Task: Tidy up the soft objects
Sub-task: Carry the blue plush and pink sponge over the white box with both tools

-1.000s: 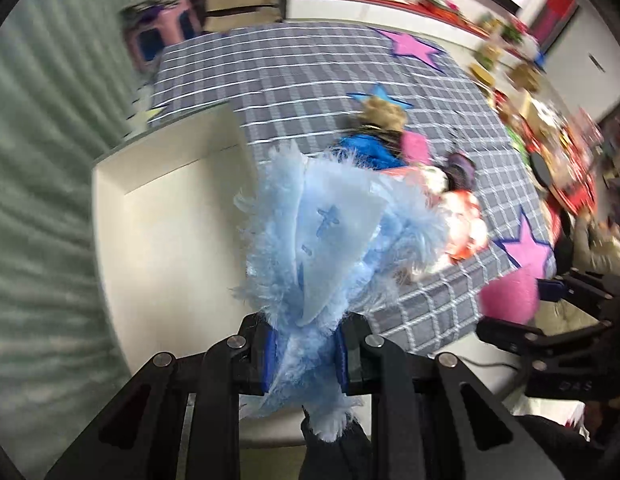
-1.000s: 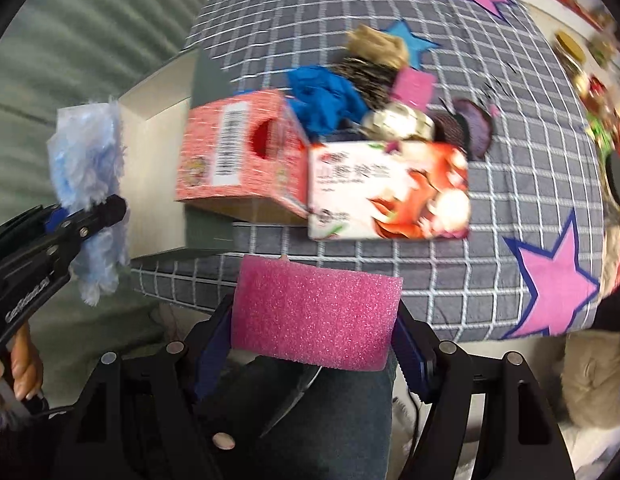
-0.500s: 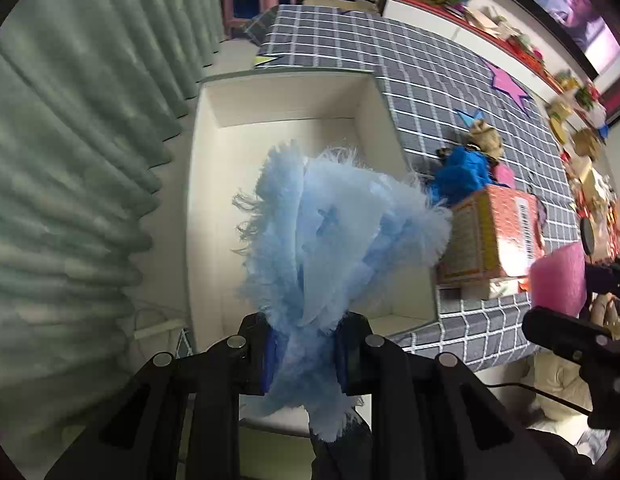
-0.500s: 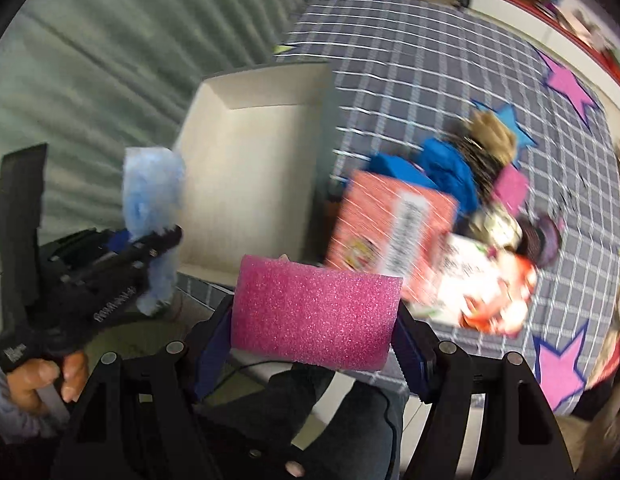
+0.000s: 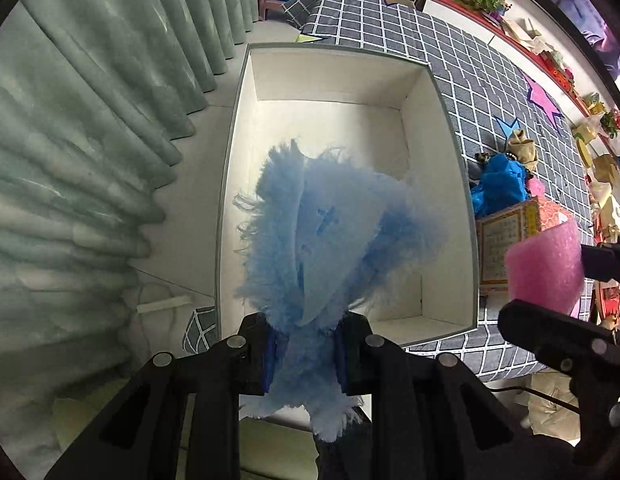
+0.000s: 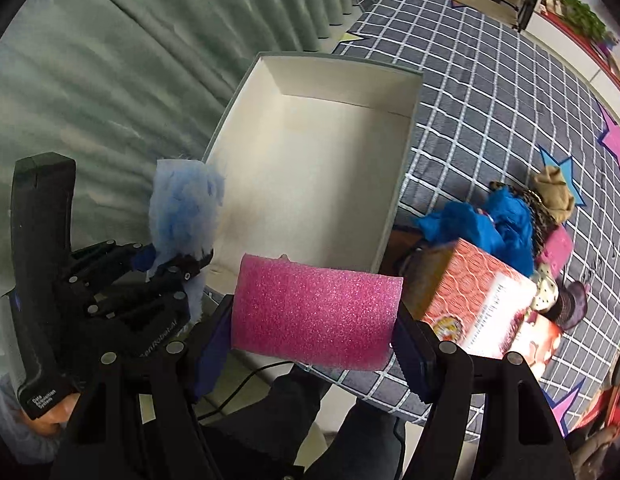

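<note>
My left gripper point(image 5: 305, 354) is shut on a fluffy light-blue cloth point(image 5: 330, 236), which hangs over the near part of an empty white box point(image 5: 450, 128). From the right wrist view the same cloth point(image 6: 183, 208) sits at the box's point(image 6: 406, 168) near left corner, held by the left gripper point(image 6: 177, 264). My right gripper point(image 6: 316, 338) is shut on a pink foam sponge point(image 6: 314, 316), hovering just in front of the box's near wall. That sponge point(image 5: 544, 268) shows at the right of the left wrist view.
The box stands on a grey checked cloth with star shapes point(image 6: 490, 92). Right of the box lie a blue cloth point(image 6: 494, 220), a brown cloth point(image 6: 554, 188), an orange carton point(image 6: 478, 296) and other small items. Green curtains point(image 5: 69, 160) hang at the left.
Both grippers have moved left from above the pile of items to the white box. The blue cloth now hangs over the box's inside, and the pink sponge has come to its near wall.
</note>
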{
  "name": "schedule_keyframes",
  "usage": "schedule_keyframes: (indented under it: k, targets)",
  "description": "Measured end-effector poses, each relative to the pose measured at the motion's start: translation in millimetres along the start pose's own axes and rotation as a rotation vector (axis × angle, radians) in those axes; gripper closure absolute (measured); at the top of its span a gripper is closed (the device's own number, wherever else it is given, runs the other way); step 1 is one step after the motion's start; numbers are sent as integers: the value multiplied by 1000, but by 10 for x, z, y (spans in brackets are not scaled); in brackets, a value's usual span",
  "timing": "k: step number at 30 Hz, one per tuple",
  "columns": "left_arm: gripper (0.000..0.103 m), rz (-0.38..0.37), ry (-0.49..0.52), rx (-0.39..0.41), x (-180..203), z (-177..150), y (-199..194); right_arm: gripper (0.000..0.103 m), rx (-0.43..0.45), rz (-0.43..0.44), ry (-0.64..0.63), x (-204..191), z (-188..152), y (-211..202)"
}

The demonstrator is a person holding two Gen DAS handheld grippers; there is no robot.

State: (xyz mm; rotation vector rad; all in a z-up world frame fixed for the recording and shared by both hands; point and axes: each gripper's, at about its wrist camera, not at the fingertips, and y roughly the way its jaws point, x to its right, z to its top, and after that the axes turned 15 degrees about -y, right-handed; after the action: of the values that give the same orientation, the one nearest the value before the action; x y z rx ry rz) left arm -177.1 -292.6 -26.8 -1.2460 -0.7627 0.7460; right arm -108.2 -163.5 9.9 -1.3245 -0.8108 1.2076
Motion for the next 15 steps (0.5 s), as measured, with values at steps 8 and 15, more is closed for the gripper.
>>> schedule_keyframes:
  k: [8, 15]
  targets:
    - [78, 0, -3, -25, -28, 57, 80, 30, -17, 5, -14, -28, 96, 68]
    - [78, 1, -2, -29, -30, 67, 93, 30, -19, 8, -18, -41, 111, 69]
